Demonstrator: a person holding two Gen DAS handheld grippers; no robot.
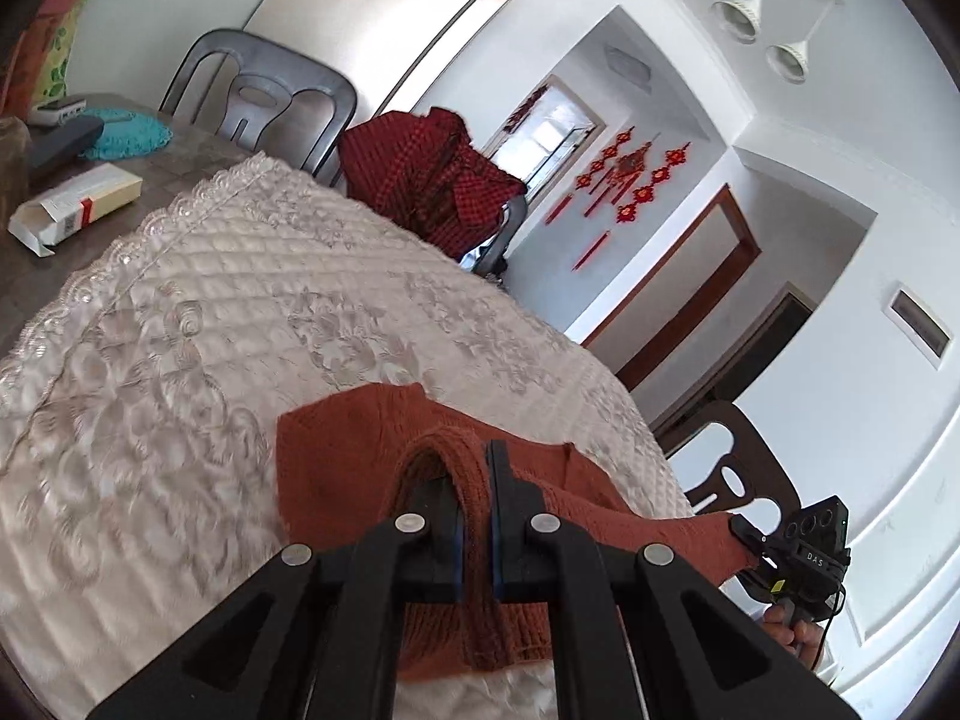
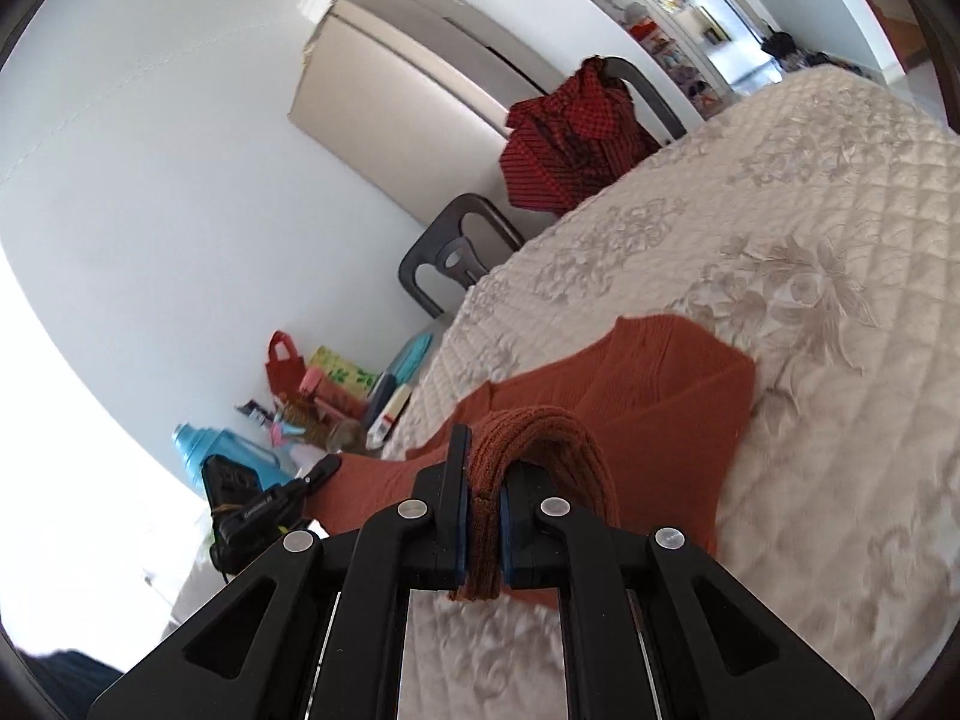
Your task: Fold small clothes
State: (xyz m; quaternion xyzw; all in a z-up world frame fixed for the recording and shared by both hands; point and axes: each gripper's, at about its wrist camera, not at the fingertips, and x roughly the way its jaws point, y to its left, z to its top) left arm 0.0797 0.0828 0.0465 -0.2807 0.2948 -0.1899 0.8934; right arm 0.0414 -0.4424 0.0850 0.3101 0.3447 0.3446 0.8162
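Mid-fold. Left gripper (image 1: pixel 474 516) clamped on ribbed edge of knit (image 1: pixel 336 450); right gripper (image 2: pixel 480 516) likewise pinching a bunched edge. Rest of knit flat on quilt (image 1: pixel 240 300). Apparently one fold under way, edge lifted, not laid; remaining folds undone.

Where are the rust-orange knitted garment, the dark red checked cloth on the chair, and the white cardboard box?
rust-orange knitted garment (image 2: pixel 660 396), right wrist view, flat body panel.
dark red checked cloth (image 1: pixel 420 174), left wrist view, draped middle.
white cardboard box (image 1: pixel 78 204), left wrist view, top face.
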